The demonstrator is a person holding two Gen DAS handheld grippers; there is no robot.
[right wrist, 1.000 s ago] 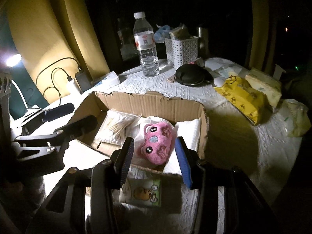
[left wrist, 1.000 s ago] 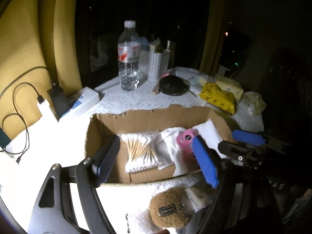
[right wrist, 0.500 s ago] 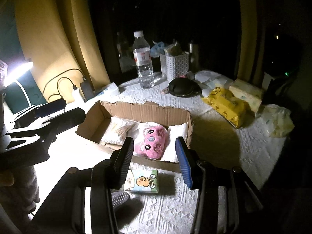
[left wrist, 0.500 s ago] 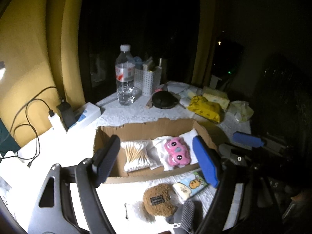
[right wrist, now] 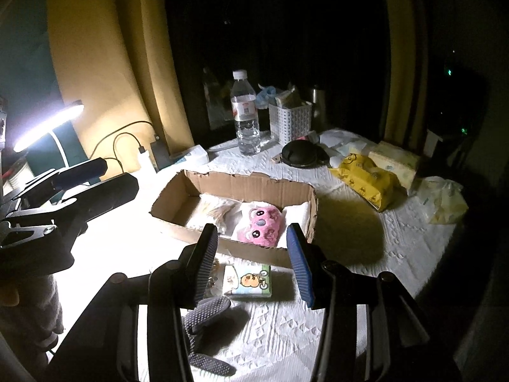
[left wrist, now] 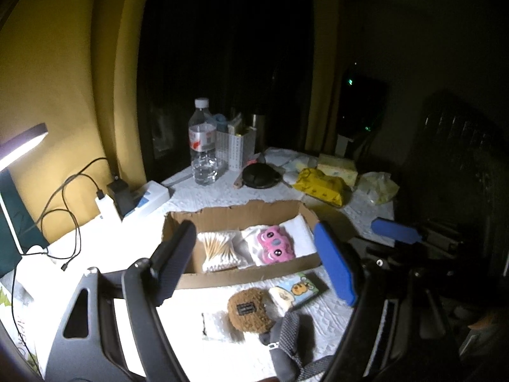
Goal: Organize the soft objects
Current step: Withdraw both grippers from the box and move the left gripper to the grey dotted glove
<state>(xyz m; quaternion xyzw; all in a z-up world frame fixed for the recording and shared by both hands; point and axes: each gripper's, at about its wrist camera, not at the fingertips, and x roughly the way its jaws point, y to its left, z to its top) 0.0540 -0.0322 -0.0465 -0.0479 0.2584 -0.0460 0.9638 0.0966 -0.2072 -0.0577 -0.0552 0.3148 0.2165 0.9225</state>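
Note:
A cardboard box (left wrist: 241, 216) (right wrist: 254, 187) sits on the white tablecloth. In it lie a pink plush toy (left wrist: 275, 246) (right wrist: 262, 224), a bag of cotton swabs (left wrist: 219, 250) and white cloths (right wrist: 297, 211). In front of the box lie a brown fuzzy round thing (left wrist: 248, 310), a cartoon tissue pack (left wrist: 297, 289) (right wrist: 248, 280) and a grey mesh item (left wrist: 289, 337) (right wrist: 206, 313). My left gripper (left wrist: 254, 254) is open and empty, above and in front of the box. My right gripper (right wrist: 253, 261) is open and empty, over the box's near wall.
Behind the box stand a water bottle (left wrist: 203, 148) (right wrist: 245, 117), a white basket (right wrist: 289, 121), a black round case (right wrist: 299, 154), a yellow wipes pack (right wrist: 366, 178) and tissue packs (right wrist: 394, 160). Chargers and cables (left wrist: 117, 194) lie left. A lit lamp (right wrist: 47, 125) shines at far left.
Both grippers have pulled back and up from the box, open and empty. More of the table and the items in front of the box show now.

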